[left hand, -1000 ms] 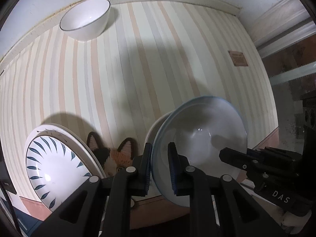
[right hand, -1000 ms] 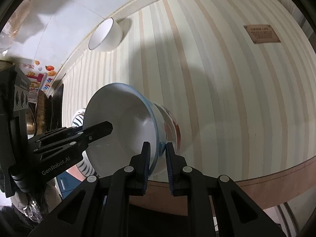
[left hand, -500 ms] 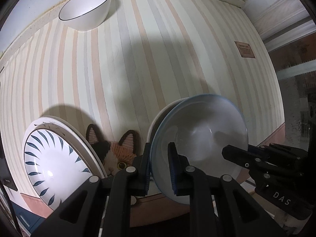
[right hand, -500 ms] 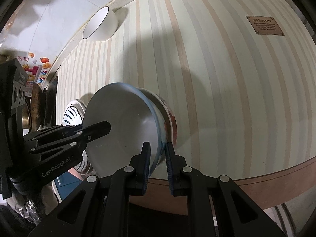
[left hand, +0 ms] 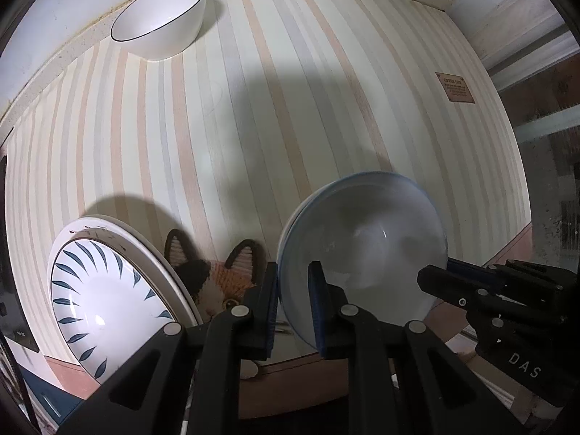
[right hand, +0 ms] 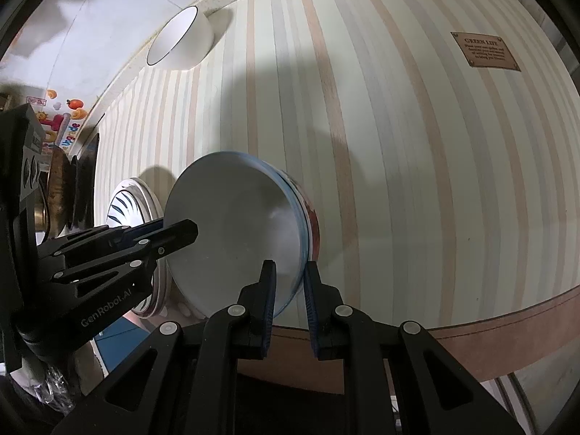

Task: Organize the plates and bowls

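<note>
Both grippers are shut on the rim of one blue-rimmed bowl (left hand: pixel 366 253) with a red pattern outside (right hand: pixel 239 228), held above the striped table. My left gripper (left hand: pixel 293 282) clamps its near-left rim. My right gripper (right hand: pixel 289 279) clamps the opposite rim and shows in the left wrist view (left hand: pixel 431 279). The left gripper shows in the right wrist view (right hand: pixel 188 230). A plate with blue leaf marks (left hand: pixel 105 290) lies at the near left. A white bowl with a dark rim (left hand: pixel 159 21) stands at the far edge by the wall.
A cat-shaped coaster (left hand: pixel 214 275) lies between the plate and the held bowl. A brown label (right hand: pixel 484 50) sits on the striped cloth (left hand: pixel 253 127) at the far right. The table's front edge (right hand: pixel 471 330) runs just below the grippers. Dark items (right hand: pixel 69 188) stand at the left.
The bowl and both grippers have shifted slightly over the table, and the far white bowl and label sit a little differently in view. Both grips are unchanged.
</note>
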